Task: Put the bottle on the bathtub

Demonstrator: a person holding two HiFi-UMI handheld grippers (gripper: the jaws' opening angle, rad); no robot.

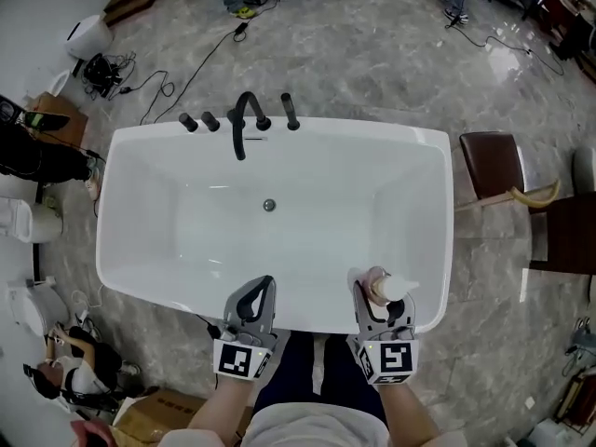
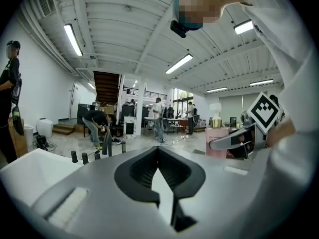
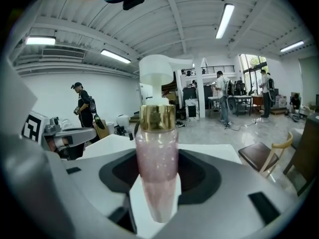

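A pink bottle [image 1: 384, 287] with a gold collar and white pump head stands upright between the jaws of my right gripper [image 1: 377, 293], which is shut on it. It hangs over the near right rim of the white bathtub [image 1: 438, 222]. In the right gripper view the bottle [image 3: 157, 163] fills the middle, its lower body pinched in the right gripper [image 3: 157, 185]. My left gripper [image 1: 264, 285] is over the near rim to the bottle's left. Its jaws meet at the tips in the left gripper view [image 2: 158, 156], with nothing in them.
A black faucet [image 1: 244, 119] and black knobs [image 1: 198, 121] sit on the tub's far rim, with a drain [image 1: 269, 206] in the basin. A brown chair [image 1: 494, 166] stands right of the tub. Cables [image 1: 177, 77] and a cardboard box [image 1: 158, 413] lie on the floor; people stand around.
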